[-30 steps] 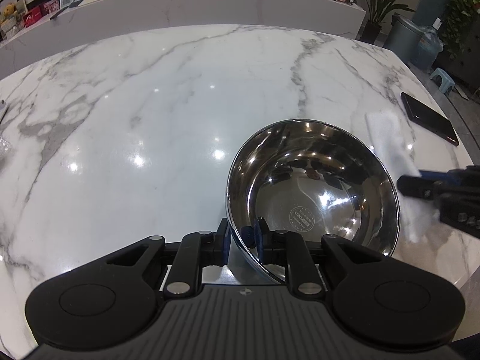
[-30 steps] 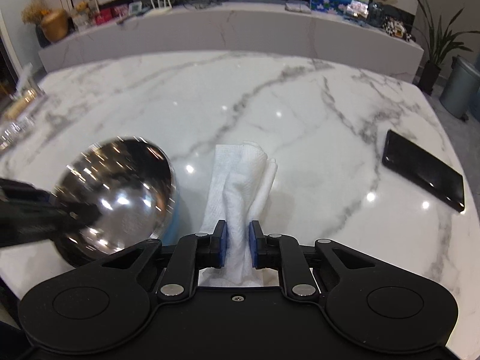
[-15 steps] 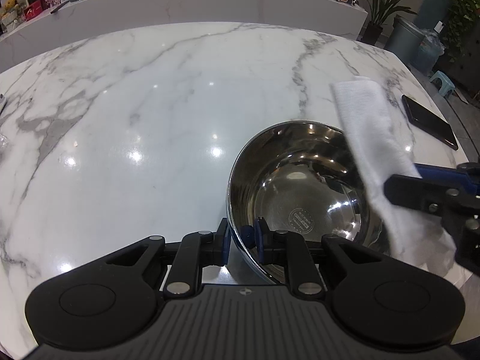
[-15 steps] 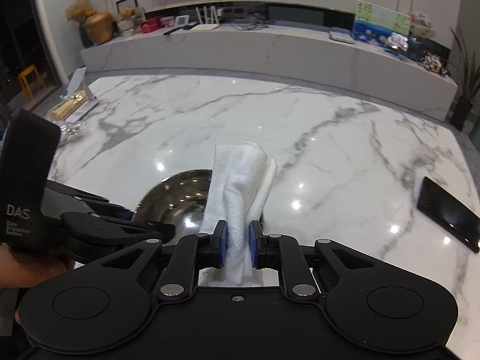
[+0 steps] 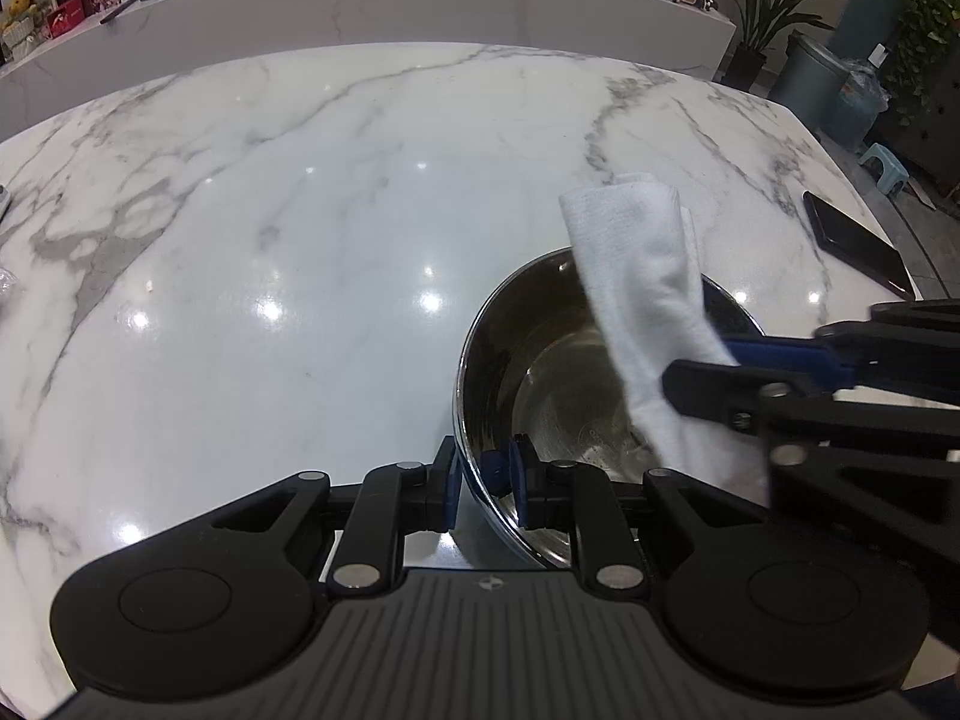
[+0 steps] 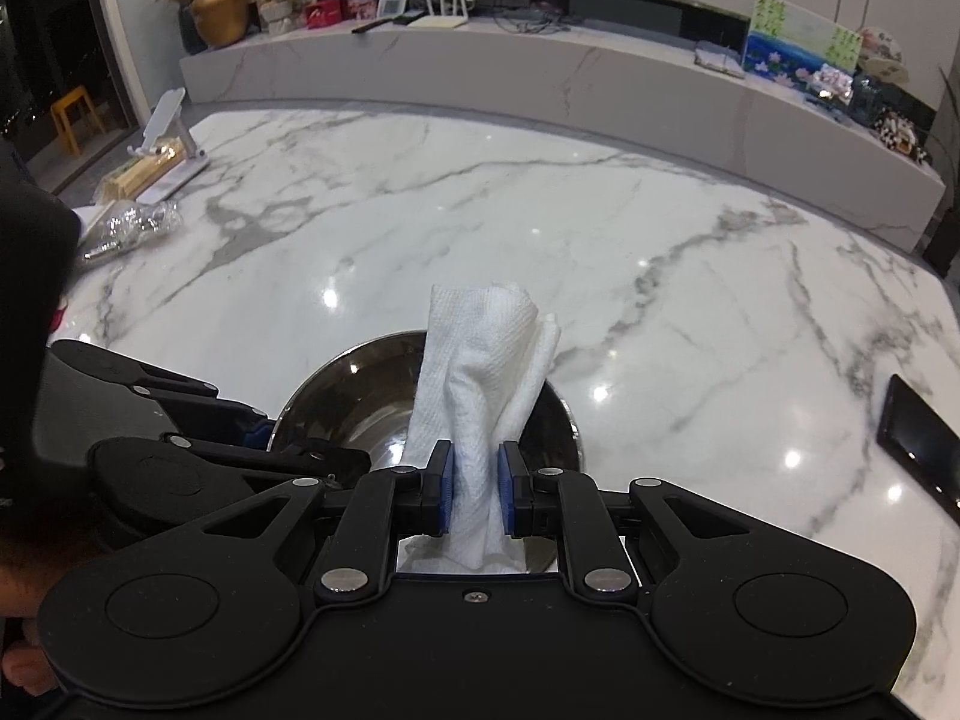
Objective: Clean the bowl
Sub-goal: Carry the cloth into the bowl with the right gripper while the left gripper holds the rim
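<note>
A shiny steel bowl [image 5: 540, 372] stands on the white marble table [image 5: 300, 240]. My left gripper [image 5: 483, 480] is shut on the bowl's near rim, one finger outside and one inside. My right gripper [image 6: 474, 495] is shut on a folded white paper towel [image 6: 480, 372] and holds it above the bowl [image 6: 348, 402]. In the left wrist view the towel [image 5: 642, 300] hangs over the bowl's right side, with the right gripper's fingers [image 5: 750, 384] coming in from the right. The towel hides part of the bowl's inside.
A black phone [image 5: 858, 246] lies near the table's right edge; it also shows in the right wrist view [image 6: 918, 438]. A white stand [image 6: 168, 138] and a clear wrapped bundle [image 6: 132, 222] sit at the far left. A long marble counter [image 6: 540, 78] runs behind.
My right gripper has lifted the paper towel from the table right of the bowl and carried it left, over the bowl. My left gripper has kept its hold on the rim.
</note>
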`<state>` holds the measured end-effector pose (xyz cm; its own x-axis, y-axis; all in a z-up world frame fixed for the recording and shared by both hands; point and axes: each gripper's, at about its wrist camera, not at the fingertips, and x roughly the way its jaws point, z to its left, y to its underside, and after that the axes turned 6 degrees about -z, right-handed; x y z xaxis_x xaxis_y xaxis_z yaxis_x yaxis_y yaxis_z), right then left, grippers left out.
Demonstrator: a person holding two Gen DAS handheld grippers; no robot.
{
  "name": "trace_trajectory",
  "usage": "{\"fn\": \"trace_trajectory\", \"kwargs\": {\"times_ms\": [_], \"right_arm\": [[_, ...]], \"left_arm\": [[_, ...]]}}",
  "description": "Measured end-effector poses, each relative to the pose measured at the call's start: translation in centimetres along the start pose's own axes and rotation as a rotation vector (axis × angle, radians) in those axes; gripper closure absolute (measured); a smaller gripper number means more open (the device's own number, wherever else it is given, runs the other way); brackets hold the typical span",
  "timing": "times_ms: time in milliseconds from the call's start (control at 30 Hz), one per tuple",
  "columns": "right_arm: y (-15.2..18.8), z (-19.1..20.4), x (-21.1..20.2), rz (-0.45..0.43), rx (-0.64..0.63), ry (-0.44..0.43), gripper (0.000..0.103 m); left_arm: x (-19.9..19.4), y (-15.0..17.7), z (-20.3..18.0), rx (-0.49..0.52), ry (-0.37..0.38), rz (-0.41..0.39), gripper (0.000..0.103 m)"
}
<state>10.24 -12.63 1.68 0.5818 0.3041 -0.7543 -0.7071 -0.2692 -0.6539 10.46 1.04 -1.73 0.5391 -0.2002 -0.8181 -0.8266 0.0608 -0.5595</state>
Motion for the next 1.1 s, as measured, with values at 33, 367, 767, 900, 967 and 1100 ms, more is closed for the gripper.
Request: {"fn": "trace_trajectory", "kwargs": {"times_ms": [33,367,767,900,967,1100], "right_arm": [[0.0,0.0,0.2,0.006,-0.001,0.000,0.089],[0.2,-0.3,1.9,0.042,0.023,-0.011,0.090],[0.0,-0.5,2.3,0.046,0.047,-0.009,0.089],[-0.1,-1.0,2.9,0.060,0.075,-0.006,0.089],[-0.3,-1.2,3.2,0.067,0.083,-0.004,0.089],[-0.6,-1.3,3.7,0.078,0.092,0.000,0.090]], "left_arm": [[0.0,0.0,0.0,0.000,0.001,0.001,0.088],[0.1,-0.1,0.1,-0.010,0.005,0.007,0.088],[0.0,-0.1,-0.1,-0.015,0.003,0.009,0.088],[0.1,-0.2,0.0,-0.010,0.007,0.007,0.087],[0.2,-0.2,0.1,-0.007,0.011,0.006,0.087],[0.3,-0.2,0.3,-0.013,0.020,0.006,0.087]]}}
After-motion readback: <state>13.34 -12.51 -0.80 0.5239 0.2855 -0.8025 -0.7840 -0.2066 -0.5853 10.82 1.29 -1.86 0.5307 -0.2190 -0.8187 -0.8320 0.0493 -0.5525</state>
